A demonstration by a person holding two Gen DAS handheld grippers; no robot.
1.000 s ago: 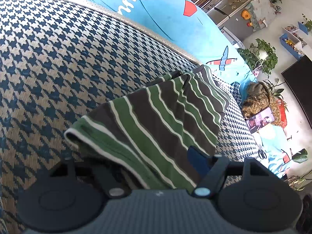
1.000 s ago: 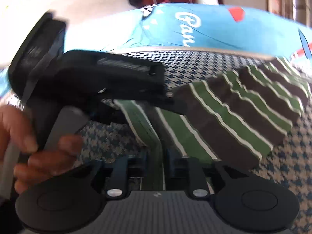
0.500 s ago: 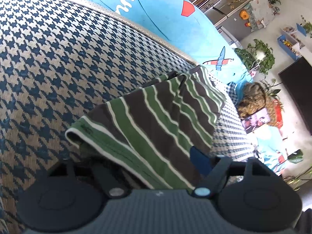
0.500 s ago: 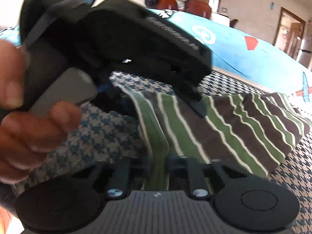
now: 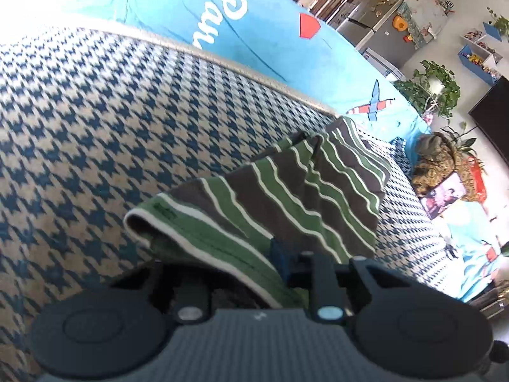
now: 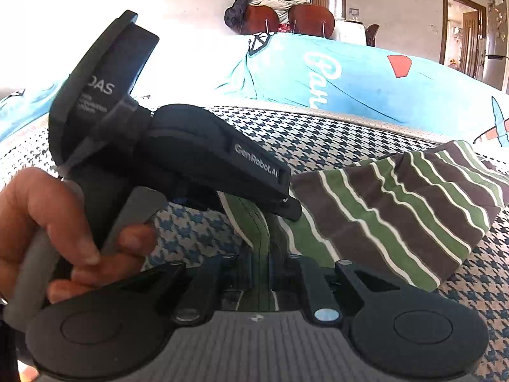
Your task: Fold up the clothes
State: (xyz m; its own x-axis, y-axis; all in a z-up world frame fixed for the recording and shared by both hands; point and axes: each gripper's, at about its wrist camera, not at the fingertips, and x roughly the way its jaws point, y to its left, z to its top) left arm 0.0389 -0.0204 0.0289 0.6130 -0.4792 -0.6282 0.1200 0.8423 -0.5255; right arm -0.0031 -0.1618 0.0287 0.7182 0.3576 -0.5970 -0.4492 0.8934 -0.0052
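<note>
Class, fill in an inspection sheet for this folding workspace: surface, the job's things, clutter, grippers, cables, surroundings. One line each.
Surface: houndstooth cover, a blue printed sheet behind it.
Job's things: striped garment, one end lifted, the rest lying on the cover.
Clutter: nothing seen on the cover.
Grippers: left gripper and right gripper both shut on the garment's edge; a hand holds the left one.
Cables: nothing seen.
Surroundings: fridge, potted plants, chairs.
</note>
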